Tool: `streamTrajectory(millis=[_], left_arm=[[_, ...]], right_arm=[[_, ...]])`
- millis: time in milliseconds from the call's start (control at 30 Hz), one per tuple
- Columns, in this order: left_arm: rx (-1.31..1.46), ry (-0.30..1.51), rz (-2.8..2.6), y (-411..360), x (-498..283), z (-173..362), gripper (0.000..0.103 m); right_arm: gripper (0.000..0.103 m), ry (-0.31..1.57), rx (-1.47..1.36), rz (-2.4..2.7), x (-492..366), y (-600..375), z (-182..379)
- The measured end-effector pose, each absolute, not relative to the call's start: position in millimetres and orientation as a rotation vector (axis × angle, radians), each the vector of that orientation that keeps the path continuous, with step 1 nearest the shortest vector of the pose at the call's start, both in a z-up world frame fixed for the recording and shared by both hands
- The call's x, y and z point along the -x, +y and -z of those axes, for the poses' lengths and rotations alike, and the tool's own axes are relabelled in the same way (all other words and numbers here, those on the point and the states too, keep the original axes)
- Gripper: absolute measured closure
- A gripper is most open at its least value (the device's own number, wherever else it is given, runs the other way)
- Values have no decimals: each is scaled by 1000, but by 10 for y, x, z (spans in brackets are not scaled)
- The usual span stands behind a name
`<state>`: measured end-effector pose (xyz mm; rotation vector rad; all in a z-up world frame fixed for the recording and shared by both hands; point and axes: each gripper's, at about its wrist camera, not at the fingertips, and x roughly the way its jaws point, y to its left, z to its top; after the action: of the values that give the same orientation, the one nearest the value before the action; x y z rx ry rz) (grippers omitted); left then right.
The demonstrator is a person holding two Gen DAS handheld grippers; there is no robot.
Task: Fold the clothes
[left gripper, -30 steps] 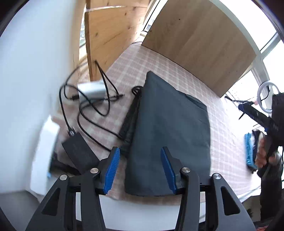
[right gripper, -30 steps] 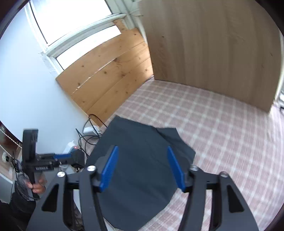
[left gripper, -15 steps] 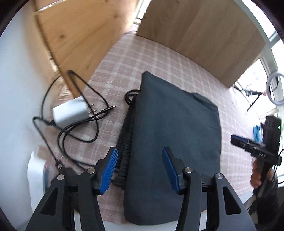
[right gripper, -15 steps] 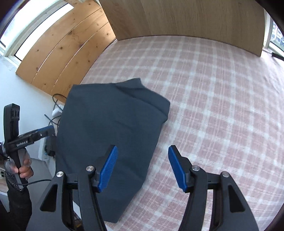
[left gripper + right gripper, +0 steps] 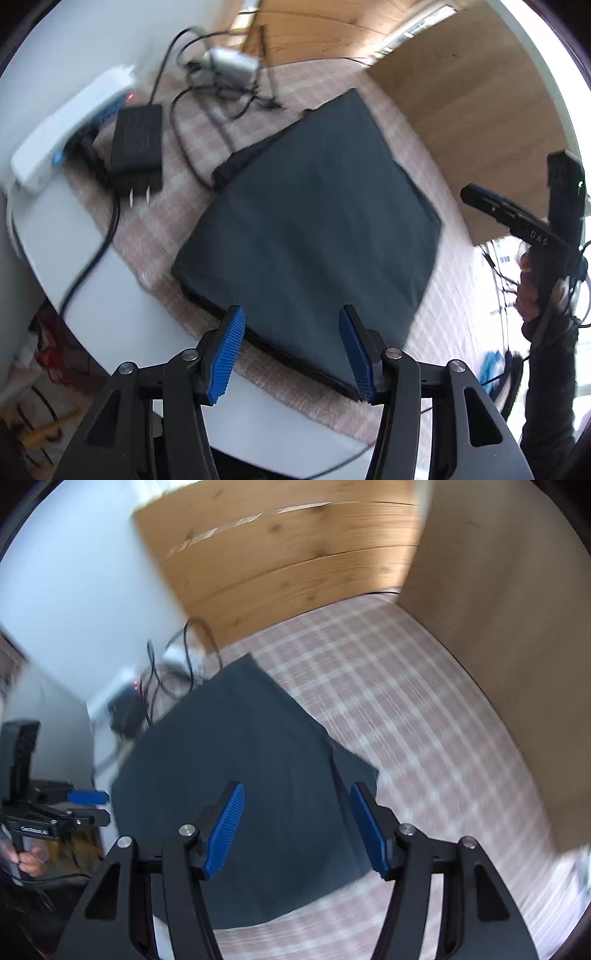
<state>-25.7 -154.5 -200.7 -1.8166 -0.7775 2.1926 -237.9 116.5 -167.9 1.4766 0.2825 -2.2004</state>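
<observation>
Folded dark garment (image 5: pixel 314 221): flat on checked bedcover (image 5: pixel 424 709), near the bed's corner. Black power adapter (image 5: pixel 137 142) and cables (image 5: pixel 221 85) beside it, toward the edge. Left claw (image 5: pixel 291 350) and right claw (image 5: pixel 295 827): both parted, empty, above the garment

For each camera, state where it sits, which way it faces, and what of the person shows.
Left wrist: on the left gripper, looking steeply down at the dark folded garment, cables and black adapter; the person's other hand shows holding the right gripper.
Right wrist: on the right gripper, looking down over the garment toward the wooden boards; the left gripper shows.
Shared: garment, checked cloth.
</observation>
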Motion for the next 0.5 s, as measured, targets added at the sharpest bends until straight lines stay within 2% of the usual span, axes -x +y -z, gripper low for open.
streamTrajectory(millis=[133,333,500], left_arm=[[1875,-1048,-2205,-1651,92,2243,52],[1911,-1209,-2208,-1665,24,2416,50],[1879,-1214,-2258,-1563,150,2422,43]], right_arm=[[44,294,-1466,2111,2673,1113,1911],[44,331,-1510,1954,2978,1051,2260],[44,368,-1499,1843,3123,980,2467]])
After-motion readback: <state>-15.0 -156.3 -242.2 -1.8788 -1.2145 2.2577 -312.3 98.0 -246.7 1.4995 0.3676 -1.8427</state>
